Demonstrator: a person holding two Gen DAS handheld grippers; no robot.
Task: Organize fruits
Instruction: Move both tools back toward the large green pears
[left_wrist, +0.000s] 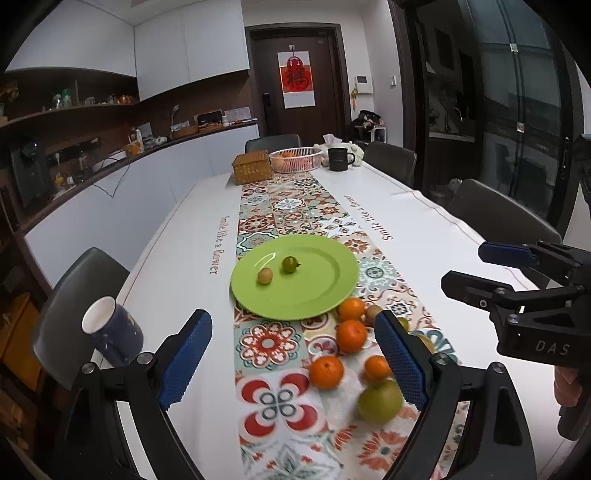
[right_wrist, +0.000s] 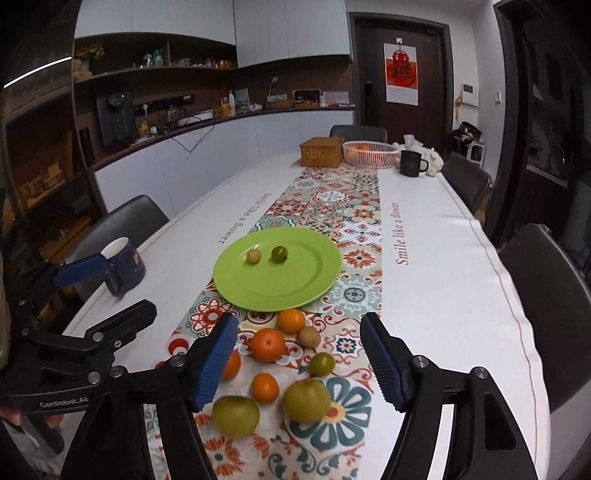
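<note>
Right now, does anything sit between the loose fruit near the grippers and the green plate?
Nothing visible does. The oranges and green apples lie on the patterned runner just short of the green plate, which holds only two small fruits. Both the left gripper and right gripper are open and empty.

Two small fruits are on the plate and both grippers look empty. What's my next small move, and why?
Probably lower the open right gripper onto the nearest orange: it lies between the pads, and the green plate just beyond has room.

Dim indoor light, fisheye-warped edges, slight blur.
</note>
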